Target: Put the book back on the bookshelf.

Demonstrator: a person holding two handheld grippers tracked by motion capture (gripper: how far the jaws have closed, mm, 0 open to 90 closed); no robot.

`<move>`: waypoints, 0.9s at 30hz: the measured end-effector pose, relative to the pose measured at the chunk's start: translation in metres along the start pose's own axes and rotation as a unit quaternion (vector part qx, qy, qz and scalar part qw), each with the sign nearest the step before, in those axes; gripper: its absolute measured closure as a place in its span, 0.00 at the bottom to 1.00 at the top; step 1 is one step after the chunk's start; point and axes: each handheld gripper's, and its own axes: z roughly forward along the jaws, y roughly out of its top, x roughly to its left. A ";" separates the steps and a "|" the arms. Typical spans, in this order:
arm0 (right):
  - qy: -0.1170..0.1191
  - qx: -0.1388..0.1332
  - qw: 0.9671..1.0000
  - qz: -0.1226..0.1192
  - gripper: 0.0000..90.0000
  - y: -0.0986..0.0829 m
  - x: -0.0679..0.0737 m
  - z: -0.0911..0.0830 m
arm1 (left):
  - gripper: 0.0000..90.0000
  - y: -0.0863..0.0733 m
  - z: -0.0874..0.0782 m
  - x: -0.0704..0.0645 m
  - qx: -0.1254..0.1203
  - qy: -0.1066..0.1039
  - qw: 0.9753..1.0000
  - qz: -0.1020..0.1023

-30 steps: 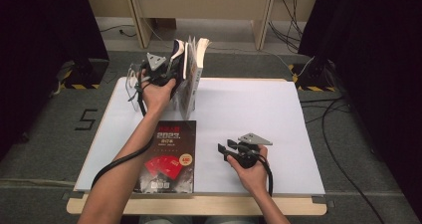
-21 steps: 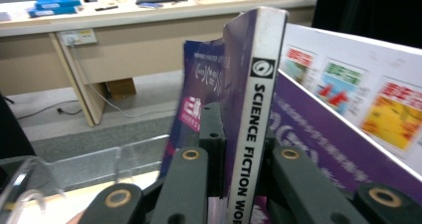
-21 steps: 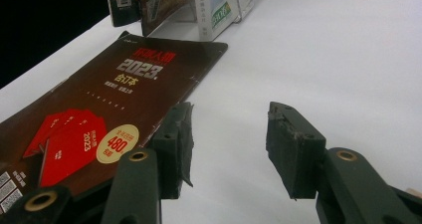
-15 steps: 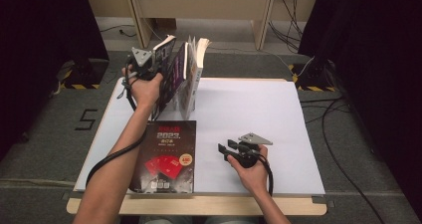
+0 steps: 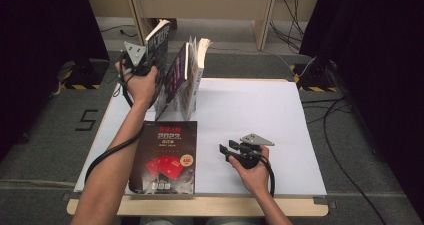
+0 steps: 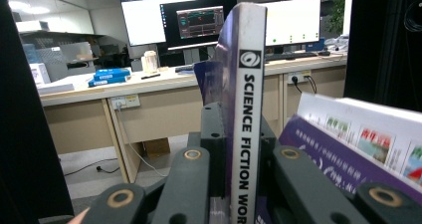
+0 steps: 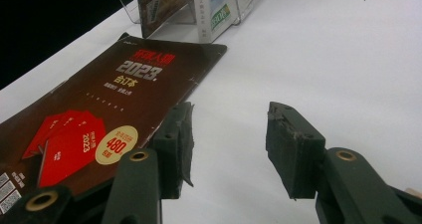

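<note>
A book with "SCIENCE FICTION" printed down its spine (image 6: 247, 134) is clamped between the jaws of the left gripper (image 5: 141, 65), and it is held raised and tilted above the far left corner of the counter (image 5: 260, 115), seen in the high view as the leftmost volume (image 5: 159, 40). In the left gripper view the spine stands upright between the two black jaws, with the purple cover of a neighbouring book (image 6: 348, 159) just beside it on the right. Two more books (image 5: 187, 77) are seen standing in a clear holder (image 7: 219, 7) near the far left edge of the counter, leaning a little and fanned at the top. One dark book marked "2023" (image 5: 167, 155) lies flat at the near left, its near edge almost level with the counter's front edge and its far edge just short of the holder.

The right gripper (image 5: 235, 150) is held low over the near middle of the counter, its jaws parted with nothing between them; in the right gripper view (image 7: 229, 144) bare white surface is seen in the gap, and the flat book's corner lies just beside the jaw on the left of that view. The right half of the counter is left as open white surface up to its far and right edges.

Counted in all: four books, two grippers, one holder.
</note>
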 end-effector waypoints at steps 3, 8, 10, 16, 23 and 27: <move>0.000 0.000 1.000 0.000 0.60 0.000 -0.001 0.000 | 0.92 -0.012 0.000 -0.002 0.005 0.002 1.000 0.007; 0.001 0.000 1.000 0.001 0.60 0.000 0.000 -0.001 | 0.91 -0.029 -0.002 -0.003 0.003 -0.001 1.000 0.013; 0.000 0.000 1.000 0.001 0.60 0.000 0.000 -0.001 | 0.91 -0.034 -0.004 -0.003 0.001 -0.004 1.000 0.013; 0.001 0.001 1.000 -0.003 0.60 0.000 0.001 0.000 | 0.91 -0.043 -0.011 -0.004 -0.002 -0.017 1.000 0.007; 0.001 0.001 1.000 -0.003 0.60 0.000 0.001 0.000 | 0.91 -0.048 -0.018 -0.009 -0.007 -0.033 0.999 0.022; 0.001 0.000 1.000 -0.002 0.60 0.000 0.002 -0.001 | 0.90 -0.045 -0.017 -0.012 0.005 -0.046 0.999 0.009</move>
